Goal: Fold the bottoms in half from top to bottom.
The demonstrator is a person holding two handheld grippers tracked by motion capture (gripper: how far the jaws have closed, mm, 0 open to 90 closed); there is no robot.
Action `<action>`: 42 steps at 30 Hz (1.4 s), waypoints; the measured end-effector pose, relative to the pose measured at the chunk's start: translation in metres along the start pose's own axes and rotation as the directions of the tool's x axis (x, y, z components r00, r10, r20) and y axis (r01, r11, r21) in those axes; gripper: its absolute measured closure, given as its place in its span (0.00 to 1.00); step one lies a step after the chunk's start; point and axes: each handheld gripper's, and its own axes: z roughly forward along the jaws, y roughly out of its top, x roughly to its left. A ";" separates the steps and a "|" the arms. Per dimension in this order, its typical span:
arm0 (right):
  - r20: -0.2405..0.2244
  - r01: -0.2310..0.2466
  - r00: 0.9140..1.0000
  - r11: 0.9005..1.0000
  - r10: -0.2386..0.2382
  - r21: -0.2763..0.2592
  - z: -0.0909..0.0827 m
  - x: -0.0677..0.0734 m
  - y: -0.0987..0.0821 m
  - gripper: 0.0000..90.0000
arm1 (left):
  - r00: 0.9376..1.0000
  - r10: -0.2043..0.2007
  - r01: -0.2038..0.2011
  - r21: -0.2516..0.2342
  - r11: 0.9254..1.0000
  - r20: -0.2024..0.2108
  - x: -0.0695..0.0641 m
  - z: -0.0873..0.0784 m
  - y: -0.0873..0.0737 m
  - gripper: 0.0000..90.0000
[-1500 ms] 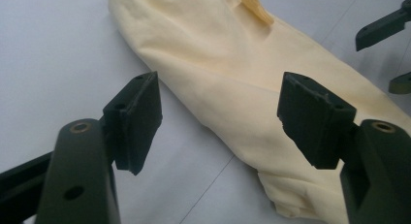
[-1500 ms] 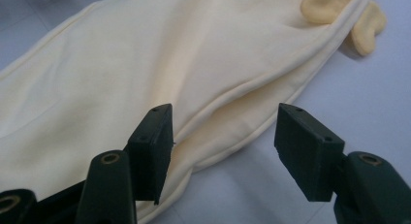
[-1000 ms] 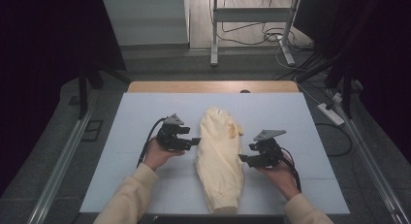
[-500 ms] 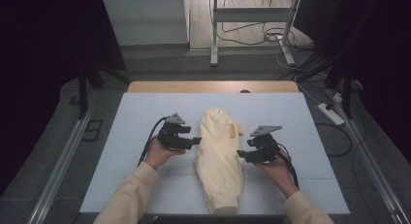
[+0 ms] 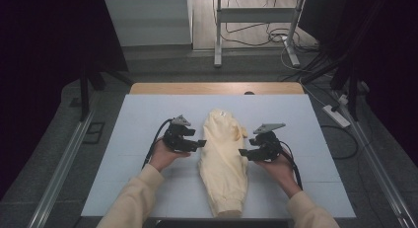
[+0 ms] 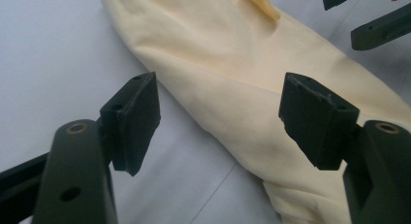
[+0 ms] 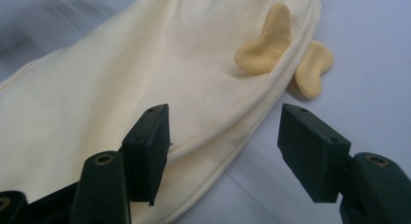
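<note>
High view first: the pale yellow garment [image 5: 223,161] lies folded lengthwise in the middle of the frame, running from centre down to the near edge of the light blue table mat [image 5: 148,114]. Plenty of bare mat left and right of it, and across the upper part up to the wooden table edge [image 5: 217,88]. Left gripper [image 5: 197,144] sits just left of the cloth, jaws spread, nothing between the pads. Right gripper [image 5: 245,154] mirrors it on the right, jaws released too, straddling the cloth's hem. Two small yellow ear-like flaps [image 7: 271,42] stick out upper right in the right gripper view. Beyond the table: cables [image 5: 296,40] on the floor and a power strip [image 5: 335,115], well apart.
</note>
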 end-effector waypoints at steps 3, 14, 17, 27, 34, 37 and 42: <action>0.005 0.004 1.000 1.000 -0.004 0.000 0.001 -0.002 0.001 0.40 | 1.000 0.002 -0.002 0.006 1.000 -0.015 -0.001 0.002 0.002 0.32; 0.008 -0.011 1.000 1.000 0.011 -0.021 0.004 -0.009 0.012 0.40 | 0.999 -0.009 0.009 0.019 1.000 -0.037 0.003 0.010 0.013 0.27; 0.013 -0.008 1.000 1.000 0.008 -0.025 0.006 -0.011 0.017 0.40 | 0.999 -0.014 0.015 0.020 1.000 -0.038 0.009 0.012 0.018 0.26; 0.025 0.003 1.000 1.000 -0.003 -0.019 0.018 -0.020 0.038 0.40 | 0.999 -0.035 0.036 0.020 0.999 -0.025 0.024 0.020 0.033 0.26; 0.032 0.014 0.999 1.000 -0.014 -0.004 0.030 -0.024 0.053 0.41 | 0.998 -0.052 0.052 0.006 0.999 -0.028 0.034 0.019 0.040 0.26; 0.025 0.003 1.000 1.000 -0.003 -0.009 0.035 -0.027 0.059 0.41 | 0.997 -0.061 0.062 0.013 0.998 -0.040 0.039 0.022 0.042 0.26; 0.042 0.006 0.999 1.000 -0.006 0.006 0.043 -0.033 0.067 0.41 | 0.996 -0.072 0.074 0.024 0.997 -0.059 0.046 0.028 0.045 0.26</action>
